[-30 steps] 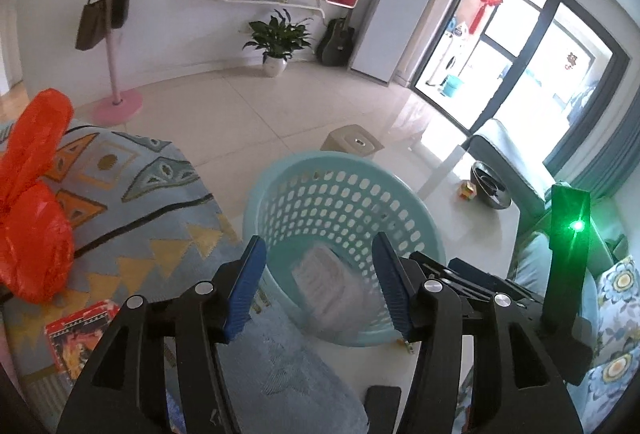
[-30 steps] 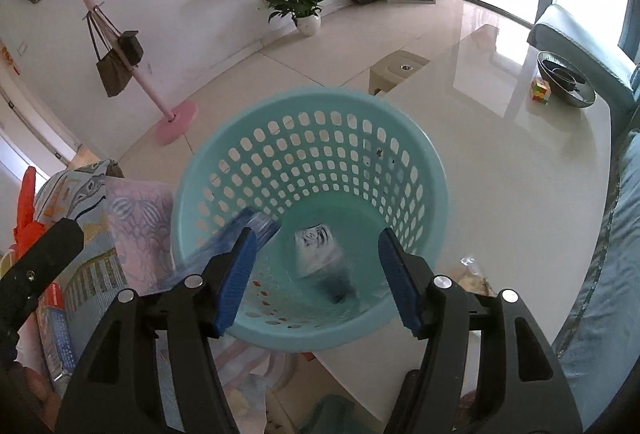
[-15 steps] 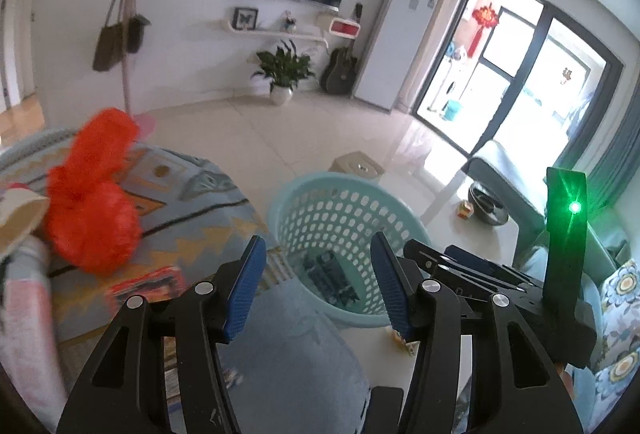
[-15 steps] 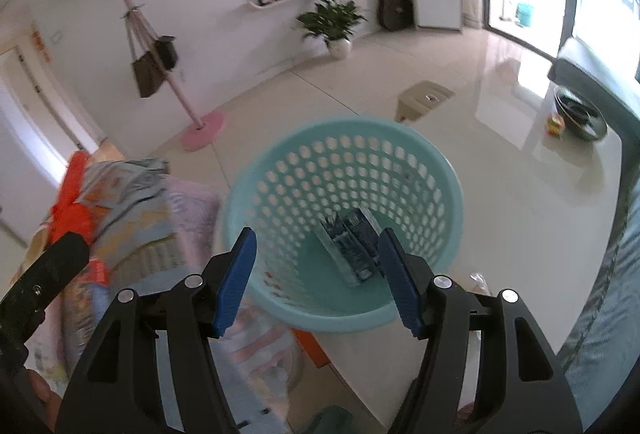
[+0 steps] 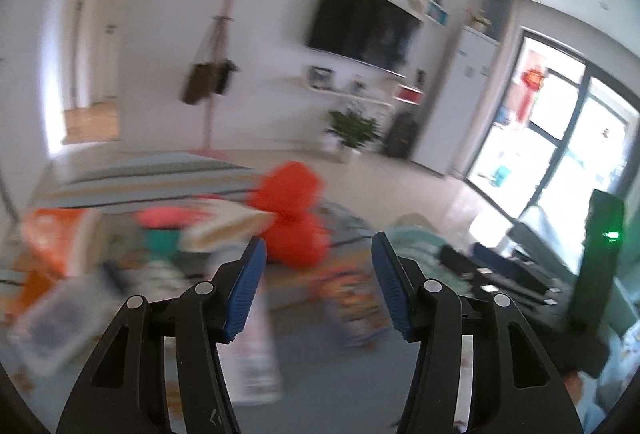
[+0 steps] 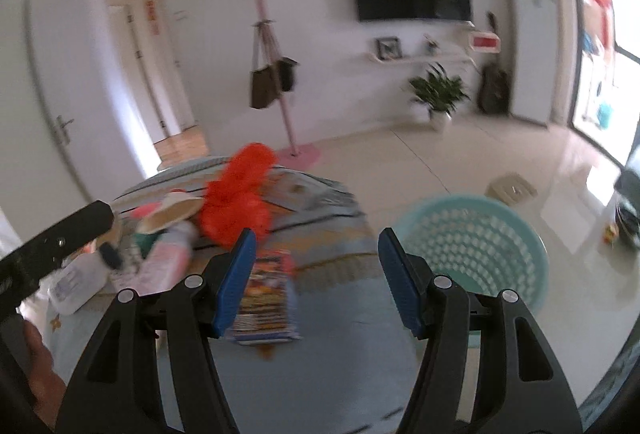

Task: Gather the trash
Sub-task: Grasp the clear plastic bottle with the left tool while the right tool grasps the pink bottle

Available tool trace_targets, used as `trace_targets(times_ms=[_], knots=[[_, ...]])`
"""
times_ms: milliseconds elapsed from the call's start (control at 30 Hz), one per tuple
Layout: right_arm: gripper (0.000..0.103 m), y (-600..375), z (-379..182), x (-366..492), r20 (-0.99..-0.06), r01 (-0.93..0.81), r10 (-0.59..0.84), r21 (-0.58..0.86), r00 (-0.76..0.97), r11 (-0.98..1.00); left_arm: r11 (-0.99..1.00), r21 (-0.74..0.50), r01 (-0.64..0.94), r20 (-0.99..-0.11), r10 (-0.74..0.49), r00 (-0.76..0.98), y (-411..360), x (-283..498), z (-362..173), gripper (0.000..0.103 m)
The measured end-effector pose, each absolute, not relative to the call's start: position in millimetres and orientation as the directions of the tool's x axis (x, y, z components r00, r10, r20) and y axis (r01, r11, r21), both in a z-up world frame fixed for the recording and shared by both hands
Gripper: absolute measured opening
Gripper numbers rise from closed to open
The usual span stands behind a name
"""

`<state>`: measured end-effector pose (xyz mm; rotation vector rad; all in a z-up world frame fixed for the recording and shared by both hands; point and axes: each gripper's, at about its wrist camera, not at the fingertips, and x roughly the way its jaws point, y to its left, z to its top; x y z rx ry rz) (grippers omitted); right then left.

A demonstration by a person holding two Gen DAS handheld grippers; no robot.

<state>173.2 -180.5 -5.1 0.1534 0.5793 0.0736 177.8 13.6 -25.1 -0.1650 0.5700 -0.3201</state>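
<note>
Though blurred, red bag (image 5: 294,218) beyond parted jaws.

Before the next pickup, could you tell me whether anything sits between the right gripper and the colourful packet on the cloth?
Nothing visible does: the right gripper is open and empty, and the colourful packet lies just beyond its left fingertip.

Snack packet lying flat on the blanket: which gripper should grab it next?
Probably right. The open right gripper frames the snack packet directly, basket beside it; the left gripper is also open, its view blurred.
</note>
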Motion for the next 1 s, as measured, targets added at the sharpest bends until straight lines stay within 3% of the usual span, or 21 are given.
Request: trace_targets(times_ms=[233,400,533,600,833,900,1000], knots=[[0.057,-122.2,-5.8,175.1,-0.539,-0.116,0.175,0.141,0.824,0.983,0.964,-0.254,0.076,-0.526,-0.204,0.826,115.4,168.4,-30.2,0.054],[0.051,-78.1,-16.1,176.4,-0.578,-0.194,0.259,0.172,0.774,0.966,0.979,-0.202,-0.004,-0.6,-0.121,0.791,174.0,179.7,-47.5,0.054],[0.051,-38.7,-26.2,185.5,-0.617,-0.215,0.278,0.176,0.736,0.961,0.974,-0.223,0.031,-0.655,-0.173,0.735,200.4,190.6,-66.4,0.059],[0.051,-23.0,-33.8,193.1,-0.644,-0.209,0.27,0.171,0.716,0.963,0.967,-0.253,0.045,-0.681,-0.211,0.701,202.2,196.6,-76.5,0.067],[0.051,-8.4,-59.6,220.7,-0.726,-0.147,0.22,0.163,0.652,0.976,0.967,-0.23,0.113,-0.748,-0.25,0.614,189.1,195.0,-87.7,0.066],[0.051,-9.9,-64.6,224.6,-0.739,-0.141,0.226,0.177,0.635,0.974,0.961,-0.237,0.143,-0.763,-0.275,0.585,182.1,192.2,-87.9,0.059],[0.051,-14.7,-71.1,229.8,-0.754,-0.124,0.227,0.192,0.616,0.974,0.957,-0.234,0.173,-0.773,-0.291,0.564,171.7,187.7,-88.2,0.058]])
